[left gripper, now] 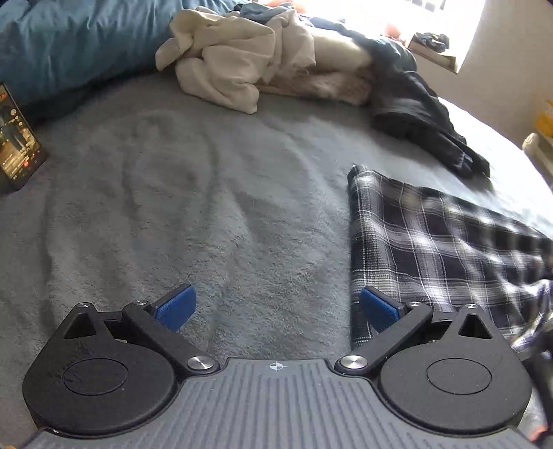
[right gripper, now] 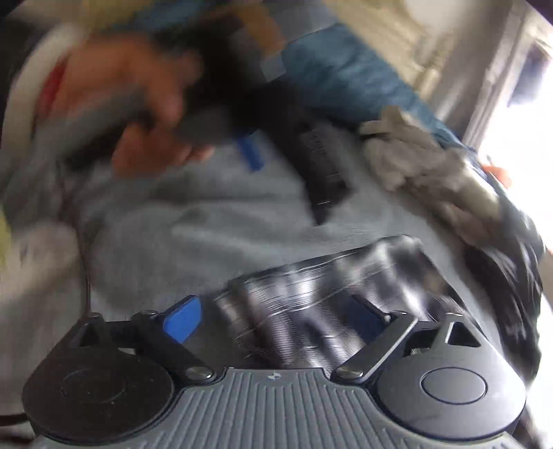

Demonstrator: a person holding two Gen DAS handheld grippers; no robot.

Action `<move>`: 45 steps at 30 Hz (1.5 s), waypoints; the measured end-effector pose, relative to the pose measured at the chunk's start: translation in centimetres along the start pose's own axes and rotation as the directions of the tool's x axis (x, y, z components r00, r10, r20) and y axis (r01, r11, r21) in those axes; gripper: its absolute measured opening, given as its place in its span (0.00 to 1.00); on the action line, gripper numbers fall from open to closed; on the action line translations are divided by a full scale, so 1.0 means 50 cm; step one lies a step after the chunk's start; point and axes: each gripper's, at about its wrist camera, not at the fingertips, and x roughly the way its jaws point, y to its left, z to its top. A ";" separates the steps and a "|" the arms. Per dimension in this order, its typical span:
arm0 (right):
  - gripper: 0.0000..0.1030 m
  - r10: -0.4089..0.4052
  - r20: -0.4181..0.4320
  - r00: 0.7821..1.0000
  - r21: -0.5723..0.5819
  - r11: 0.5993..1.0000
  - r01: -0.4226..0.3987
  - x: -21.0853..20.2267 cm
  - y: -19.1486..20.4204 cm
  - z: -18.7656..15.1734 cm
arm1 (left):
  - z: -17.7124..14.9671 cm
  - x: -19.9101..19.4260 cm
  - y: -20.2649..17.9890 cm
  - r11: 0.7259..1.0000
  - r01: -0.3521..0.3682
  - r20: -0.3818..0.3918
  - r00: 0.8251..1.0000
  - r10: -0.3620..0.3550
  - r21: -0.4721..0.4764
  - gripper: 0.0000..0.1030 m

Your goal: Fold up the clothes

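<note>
A dark blue and white plaid garment point(left gripper: 432, 241) lies flat on the grey fleece blanket point(left gripper: 207, 193), its left edge straight. My left gripper point(left gripper: 278, 305) hovers open over bare blanket just left of that edge; its right pad point(left gripper: 378, 307) overlaps the plaid edge. The right wrist view is heavily blurred. There, my right gripper point(right gripper: 276, 319) stands open with bunched plaid cloth point(right gripper: 311, 293) between its widely spread fingers. A hand point(right gripper: 145, 103) holding the other gripper, blue pad point(right gripper: 250, 155) showing, appears at upper left.
A heap of cream clothes point(left gripper: 242, 58) and a dark garment point(left gripper: 421, 114) lie at the far side of the bed. A phone point(left gripper: 17, 141) rests on the blanket at left. A blue duvet point(left gripper: 69, 41) lies behind. A bright window point(left gripper: 397, 13) is at the back.
</note>
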 end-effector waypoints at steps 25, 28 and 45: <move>0.10 -0.049 0.036 0.998 0.174 0.984 0.042 -0.032 -0.070 -0.005 | 0.148 0.206 -0.060 0.938 0.340 -0.159 0.924 -0.347 -0.072 0.57; 0.10 -0.046 0.045 0.998 0.207 0.978 0.036 -0.039 -0.080 -0.008 | 0.184 0.234 -0.072 0.945 0.314 -0.163 0.932 -0.325 -0.088 0.32; 0.09 -0.254 0.206 0.945 0.627 0.776 0.072 -0.223 -0.226 -0.130 | 0.307 0.133 -0.350 0.971 0.230 -0.130 0.967 -0.221 0.064 0.04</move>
